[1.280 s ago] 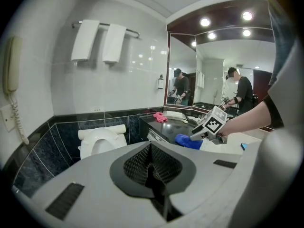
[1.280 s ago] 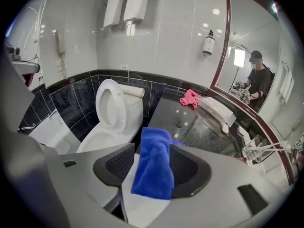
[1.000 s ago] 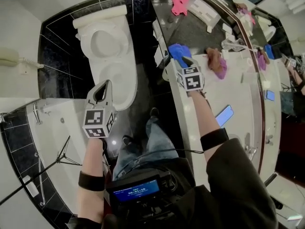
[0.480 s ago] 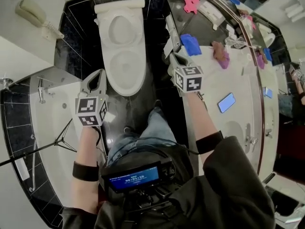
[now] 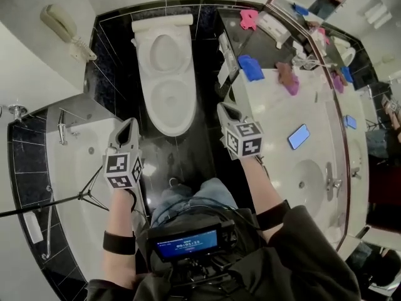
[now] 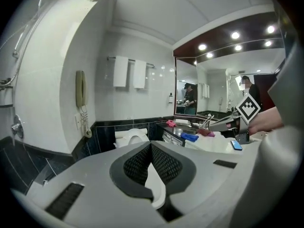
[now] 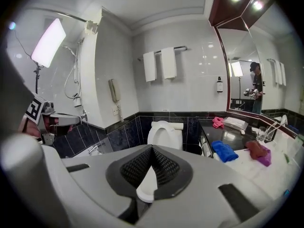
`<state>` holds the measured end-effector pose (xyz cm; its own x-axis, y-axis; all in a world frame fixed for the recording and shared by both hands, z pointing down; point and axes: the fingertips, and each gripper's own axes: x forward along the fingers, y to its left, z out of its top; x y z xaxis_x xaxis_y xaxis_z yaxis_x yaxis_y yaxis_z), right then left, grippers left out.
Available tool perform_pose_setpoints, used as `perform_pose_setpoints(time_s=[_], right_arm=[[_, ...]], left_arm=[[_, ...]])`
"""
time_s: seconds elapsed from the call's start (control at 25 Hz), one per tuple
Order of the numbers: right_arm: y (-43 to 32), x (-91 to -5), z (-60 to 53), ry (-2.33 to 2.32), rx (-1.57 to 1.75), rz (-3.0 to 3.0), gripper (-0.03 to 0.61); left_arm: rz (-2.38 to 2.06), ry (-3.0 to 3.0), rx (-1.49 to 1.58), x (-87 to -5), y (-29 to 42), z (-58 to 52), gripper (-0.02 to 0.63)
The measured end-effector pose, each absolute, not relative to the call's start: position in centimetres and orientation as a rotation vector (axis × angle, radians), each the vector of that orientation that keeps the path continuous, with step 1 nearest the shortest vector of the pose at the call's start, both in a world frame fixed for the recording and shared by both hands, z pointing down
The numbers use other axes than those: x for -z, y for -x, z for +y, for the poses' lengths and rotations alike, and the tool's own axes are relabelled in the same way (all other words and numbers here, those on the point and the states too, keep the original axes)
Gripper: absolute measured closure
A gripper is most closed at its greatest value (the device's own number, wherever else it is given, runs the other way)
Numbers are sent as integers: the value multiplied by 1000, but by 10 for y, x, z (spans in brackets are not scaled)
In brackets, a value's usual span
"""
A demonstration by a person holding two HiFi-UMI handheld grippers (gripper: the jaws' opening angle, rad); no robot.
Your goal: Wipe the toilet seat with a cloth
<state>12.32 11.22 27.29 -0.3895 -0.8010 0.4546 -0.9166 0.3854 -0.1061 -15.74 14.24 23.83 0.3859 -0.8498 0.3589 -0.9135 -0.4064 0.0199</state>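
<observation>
The white toilet stands against the black-tiled wall with its lid up and seat down; it also shows as the toilet and the toilet in the gripper views. A blue cloth lies on the counter's near corner, held by nothing. My left gripper hovers shut and empty over the floor left of the bowl. To the bowl's right, at the counter edge and short of the cloth, my right gripper is shut and empty.
The white counter carries a maroon-pink cloth, a phone and a sink. A pink cloth lies on the black shelf. A bathtub with a tripod leg is at the left, a wall phone above it.
The right gripper was on the blue cloth a second ago; it has let go and drawn back with the jaws shut. Both grippers have pulled back from the toilet and counter.
</observation>
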Motion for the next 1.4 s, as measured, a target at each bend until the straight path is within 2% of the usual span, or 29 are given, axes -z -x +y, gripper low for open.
perform_pose_setpoints(time_s=[0.28, 0.76, 1.4], right_arm=[[-143, -283, 143, -1507, -556, -2330, 562], [-162, -303, 210, -1415, -574, -2351, 565], [-181, -296, 243, -1421, -555, -2368, 565]], left_arm=[[-1647, -2324, -458, -248, 171, 180, 614], [-1687, -2253, -508, -260, 152, 251, 614], [-1709, -2261, -488, -252, 141, 282, 614]])
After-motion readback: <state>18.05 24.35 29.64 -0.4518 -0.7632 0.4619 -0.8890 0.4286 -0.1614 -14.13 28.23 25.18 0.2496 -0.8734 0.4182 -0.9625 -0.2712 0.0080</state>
